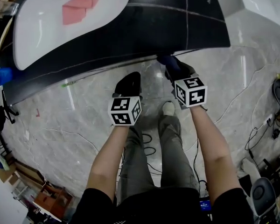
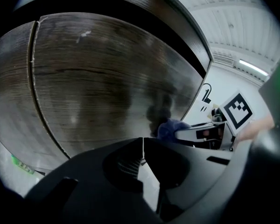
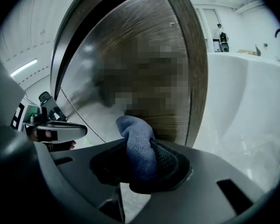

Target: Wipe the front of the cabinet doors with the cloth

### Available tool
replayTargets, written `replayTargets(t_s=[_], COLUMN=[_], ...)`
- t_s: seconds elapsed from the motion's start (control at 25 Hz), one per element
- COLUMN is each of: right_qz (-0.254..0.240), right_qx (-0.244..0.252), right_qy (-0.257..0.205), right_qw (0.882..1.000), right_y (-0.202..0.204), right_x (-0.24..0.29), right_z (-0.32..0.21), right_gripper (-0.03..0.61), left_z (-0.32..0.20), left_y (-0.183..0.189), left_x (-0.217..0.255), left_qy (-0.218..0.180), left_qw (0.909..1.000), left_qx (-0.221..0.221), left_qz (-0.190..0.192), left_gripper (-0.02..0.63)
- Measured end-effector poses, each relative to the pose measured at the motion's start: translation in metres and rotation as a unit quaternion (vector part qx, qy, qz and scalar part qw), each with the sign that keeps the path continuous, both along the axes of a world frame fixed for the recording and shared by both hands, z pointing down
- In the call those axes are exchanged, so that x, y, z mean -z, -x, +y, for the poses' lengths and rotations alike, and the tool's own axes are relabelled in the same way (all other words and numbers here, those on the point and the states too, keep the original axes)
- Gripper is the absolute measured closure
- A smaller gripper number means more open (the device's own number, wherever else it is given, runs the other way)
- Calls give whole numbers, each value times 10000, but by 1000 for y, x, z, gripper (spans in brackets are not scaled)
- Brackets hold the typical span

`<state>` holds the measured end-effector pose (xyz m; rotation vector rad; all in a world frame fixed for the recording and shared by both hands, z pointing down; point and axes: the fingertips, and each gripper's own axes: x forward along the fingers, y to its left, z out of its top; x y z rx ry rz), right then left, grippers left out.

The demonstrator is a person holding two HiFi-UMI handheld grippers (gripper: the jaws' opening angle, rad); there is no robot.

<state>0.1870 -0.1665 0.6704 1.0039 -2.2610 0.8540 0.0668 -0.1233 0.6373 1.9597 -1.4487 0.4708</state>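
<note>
Cloth [image 3: 138, 148] pinched in the right gripper [image 3: 141, 158] pokes forward to meet the cabinet door [image 3: 144, 50]. Left gripper [image 2: 141, 148] hangs closed, empty

Blue cloth [image 3: 137, 148] – bunched, near dark wood-grain cabinet door [image 3: 130, 31].

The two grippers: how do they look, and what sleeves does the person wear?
The left gripper and the right gripper are black moulded plastic, each bearing a white cube with black square markers. The sleeves are short and black.
</note>
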Motion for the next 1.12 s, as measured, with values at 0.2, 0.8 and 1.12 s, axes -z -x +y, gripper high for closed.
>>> replayTargets(t_s=[0.2,0.8,1.12], right_qz=[32,-244,-447], right_qx=[-183,-845,-1176], right_qy=[18,-26,-81], right_qw=[9998,9961,9920], right_y=[-26,-65,-59], right_x=[-3,31,77], right_z=[-3,15,42], right_gripper=[462,462,461], left_z=[-5,6,25], left_y=[-24,-49,-42], left_x=[-3,20,60], left_qy=[23,-157,-375], left_qw=[9999,9972,9941], left_qx=[-130,-732,-1017], left_qz=[49,15,82], left_gripper=[598,598,598])
